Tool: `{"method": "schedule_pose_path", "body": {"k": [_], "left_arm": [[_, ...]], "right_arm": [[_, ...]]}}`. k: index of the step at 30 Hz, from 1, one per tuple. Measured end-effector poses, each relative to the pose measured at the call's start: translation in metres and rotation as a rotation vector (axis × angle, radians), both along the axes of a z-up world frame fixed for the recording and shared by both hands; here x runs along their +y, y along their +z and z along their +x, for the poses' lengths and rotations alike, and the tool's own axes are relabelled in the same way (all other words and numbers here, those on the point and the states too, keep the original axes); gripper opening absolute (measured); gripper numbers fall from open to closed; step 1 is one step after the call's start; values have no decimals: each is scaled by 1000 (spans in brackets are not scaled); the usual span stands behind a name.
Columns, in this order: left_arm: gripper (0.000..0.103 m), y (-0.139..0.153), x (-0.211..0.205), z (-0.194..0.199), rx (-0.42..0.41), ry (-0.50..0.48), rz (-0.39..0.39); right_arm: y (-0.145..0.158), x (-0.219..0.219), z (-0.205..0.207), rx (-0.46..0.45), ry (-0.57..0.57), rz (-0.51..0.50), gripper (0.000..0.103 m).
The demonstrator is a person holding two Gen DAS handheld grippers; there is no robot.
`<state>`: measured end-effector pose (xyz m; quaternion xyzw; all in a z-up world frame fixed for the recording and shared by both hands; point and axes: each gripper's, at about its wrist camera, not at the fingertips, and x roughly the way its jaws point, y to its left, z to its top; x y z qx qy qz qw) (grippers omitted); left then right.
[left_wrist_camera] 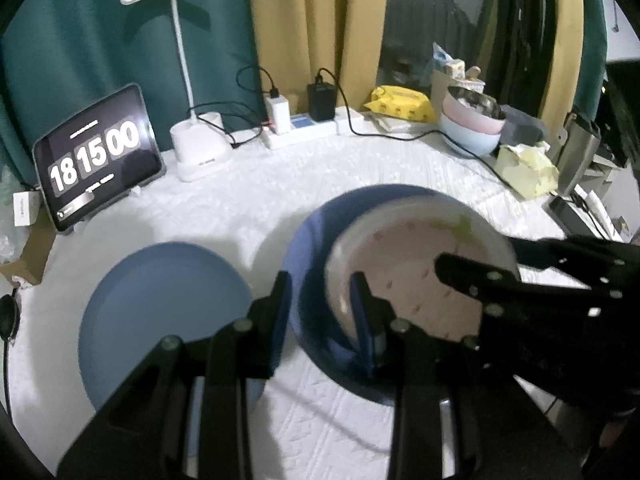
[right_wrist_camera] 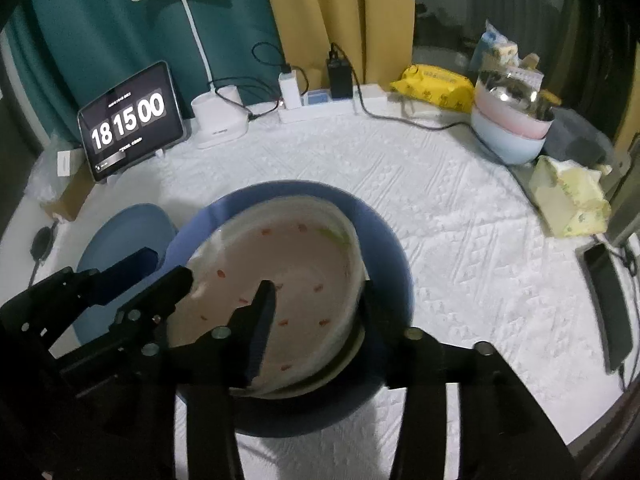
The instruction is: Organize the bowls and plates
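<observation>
The left view alone shows the whole plate (left_wrist_camera: 160,304), just beside the blue bowl (left_wrist_camera: 312,240). The right view alone shows the right gripper (right_wrist_camera: 320,320) released, astride the tilted, red-flecked white bowl (right_wrist_camera: 296,272) nested inside. The left gripper (left_wrist_camera: 320,312) straddles the blue bowl's rim; I cannot tell if it grips.

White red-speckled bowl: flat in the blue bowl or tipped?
Tipped. The white red-speckled bowl leans inside the blue bowl, its right rim raised.
</observation>
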<state>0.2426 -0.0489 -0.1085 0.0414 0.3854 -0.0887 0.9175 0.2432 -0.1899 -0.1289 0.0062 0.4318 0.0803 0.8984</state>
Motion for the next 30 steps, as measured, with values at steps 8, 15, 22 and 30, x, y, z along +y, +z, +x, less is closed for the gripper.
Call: {"method": "schedule_pose_path", "body": {"k": [8, 15, 22, 30], "left_arm": [[31, 11, 10, -2, -22, 17, -15], [32, 19, 21, -6, -41, 40, -25], [36, 10, 31, -1, -34, 61, -25], [38, -12, 30, 10, 21, 66, -9]], "right_arm": [[17, -3, -9, -49, 18, 1, 62], [21, -10, -12, -68, -1, -6, 62], [28, -34, -12, -102, -46, 4, 62], [17, -69, -2, -100, -104, 10, 61]]}}
